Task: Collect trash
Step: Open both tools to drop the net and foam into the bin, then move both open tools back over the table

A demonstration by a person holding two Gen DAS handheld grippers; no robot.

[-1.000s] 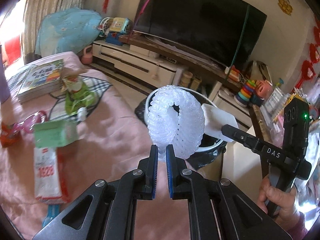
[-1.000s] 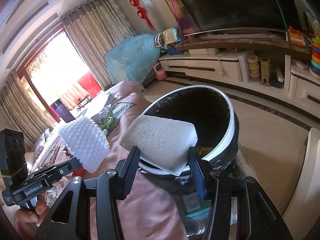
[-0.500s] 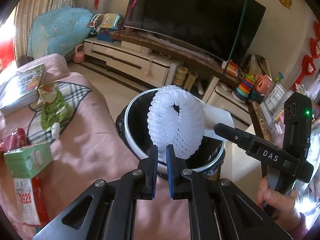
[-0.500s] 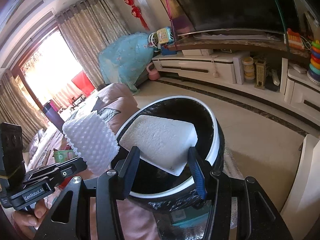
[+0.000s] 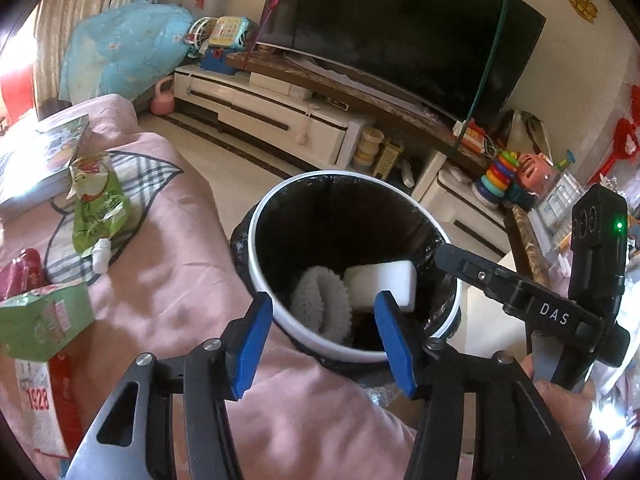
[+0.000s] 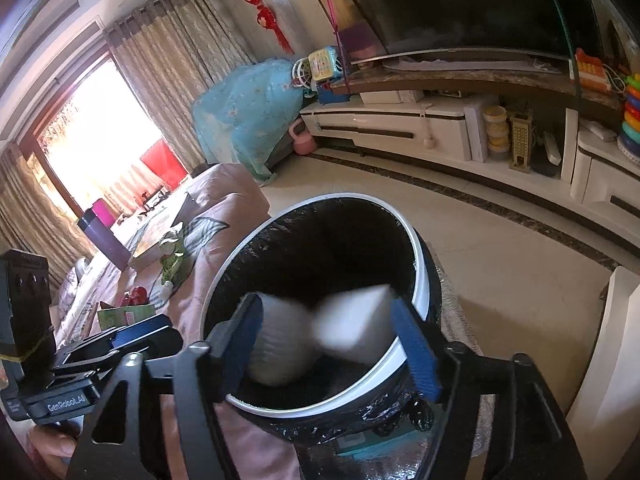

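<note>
Trash lies loose inside the bin: a white foam net sleeve [image 5: 322,308] and a white foam block [image 5: 384,284] sit side by side within the black-lined trash bin [image 5: 256,240], below its white rim. From the right wrist camera both pieces are smeared by motion blur, so their edges are hard to make out.

Left gripper [image 5: 324,334] has just been opening; its blue-padded jaws stand apart over the near rim with nothing pressed between them. Right gripper [image 6: 332,344] has also just been opening, its pads spread wide above the bin mouth, clear of the foam block; the blur makes it hard to tell whether the right pad brushes the block.

A hand [image 5: 560,412] holds the right gripper's handle at the lower right edge, partly cut off.

Left of the bin is a pink blanket [image 5: 168,280] bearing a green snack pouch [image 5: 98,204], a green carton [image 5: 44,326] and a red and white packet [image 5: 40,396] cut off by the frame edge. Beyond stand a white TV cabinet [image 5: 280,116] and a dark television [image 5: 404,36].
</note>
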